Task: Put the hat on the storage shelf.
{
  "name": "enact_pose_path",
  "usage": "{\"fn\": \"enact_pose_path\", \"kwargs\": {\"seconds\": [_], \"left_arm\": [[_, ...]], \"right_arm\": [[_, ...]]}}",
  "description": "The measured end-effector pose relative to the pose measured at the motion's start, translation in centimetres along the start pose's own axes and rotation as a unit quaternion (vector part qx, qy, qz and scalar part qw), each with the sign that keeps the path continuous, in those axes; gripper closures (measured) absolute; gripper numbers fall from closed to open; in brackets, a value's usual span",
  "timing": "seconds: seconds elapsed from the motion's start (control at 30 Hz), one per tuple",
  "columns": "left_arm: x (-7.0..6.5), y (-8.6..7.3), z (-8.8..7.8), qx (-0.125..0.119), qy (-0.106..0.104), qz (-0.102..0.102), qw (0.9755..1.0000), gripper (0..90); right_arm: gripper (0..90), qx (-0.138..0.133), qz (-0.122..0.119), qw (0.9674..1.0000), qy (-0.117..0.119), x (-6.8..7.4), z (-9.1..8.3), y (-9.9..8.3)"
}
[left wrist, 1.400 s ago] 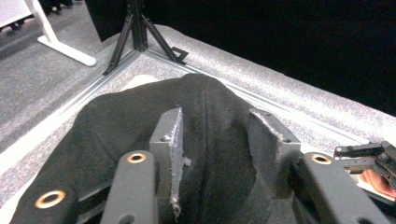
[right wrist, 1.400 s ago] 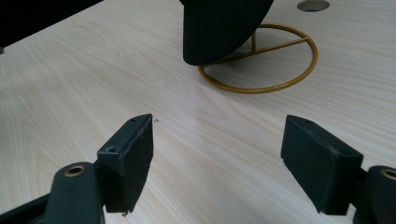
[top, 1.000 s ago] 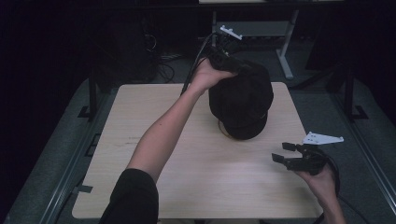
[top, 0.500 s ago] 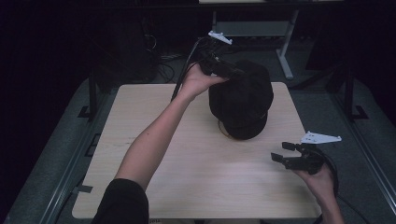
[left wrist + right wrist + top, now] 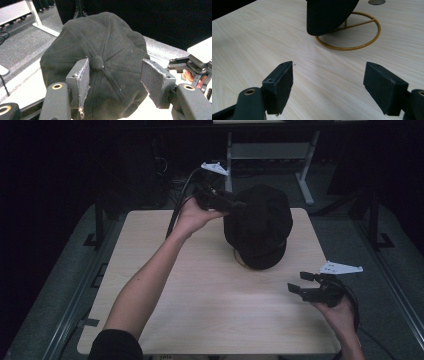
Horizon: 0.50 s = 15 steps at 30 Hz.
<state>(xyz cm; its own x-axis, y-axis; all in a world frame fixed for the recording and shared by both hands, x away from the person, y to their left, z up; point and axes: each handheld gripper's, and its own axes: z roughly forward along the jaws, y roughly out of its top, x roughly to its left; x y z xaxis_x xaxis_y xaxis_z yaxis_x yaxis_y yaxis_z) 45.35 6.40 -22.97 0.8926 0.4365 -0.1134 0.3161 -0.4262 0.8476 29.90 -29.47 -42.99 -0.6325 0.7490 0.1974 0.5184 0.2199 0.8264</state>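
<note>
A black fabric cap (image 5: 100,65) sits on a gold wire stand (image 5: 352,37). The left gripper (image 5: 115,75), jaws just widened and apart, frames the cap's crown without pressing it. The right gripper (image 5: 328,87) hangs near the stand's base, jaws wide and empty.

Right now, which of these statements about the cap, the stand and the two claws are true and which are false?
1. The black cap sits on a gold wire stand. True.
2. The left claw is clamped on the cap's brim. False: its jaws have just been opening and stand apart at the crown, near the top button.
3. The right claw is open over the bare table. True.
4. The cap lies flat on the table. False: the stand holds it up.
</note>
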Motion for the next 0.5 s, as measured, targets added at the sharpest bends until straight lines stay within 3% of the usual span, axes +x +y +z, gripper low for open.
{"fn": "enact_pose_path", "kwargs": {"seconds": [0.5], "left_arm": [[0.4,-3.4,-2.4,-0.006,0.015,-0.014,0.9998,38.1]], "right_arm": [[21.5,0.012,-0.004,0.9999,-0.007,0.4,0.8,0.0]]}}
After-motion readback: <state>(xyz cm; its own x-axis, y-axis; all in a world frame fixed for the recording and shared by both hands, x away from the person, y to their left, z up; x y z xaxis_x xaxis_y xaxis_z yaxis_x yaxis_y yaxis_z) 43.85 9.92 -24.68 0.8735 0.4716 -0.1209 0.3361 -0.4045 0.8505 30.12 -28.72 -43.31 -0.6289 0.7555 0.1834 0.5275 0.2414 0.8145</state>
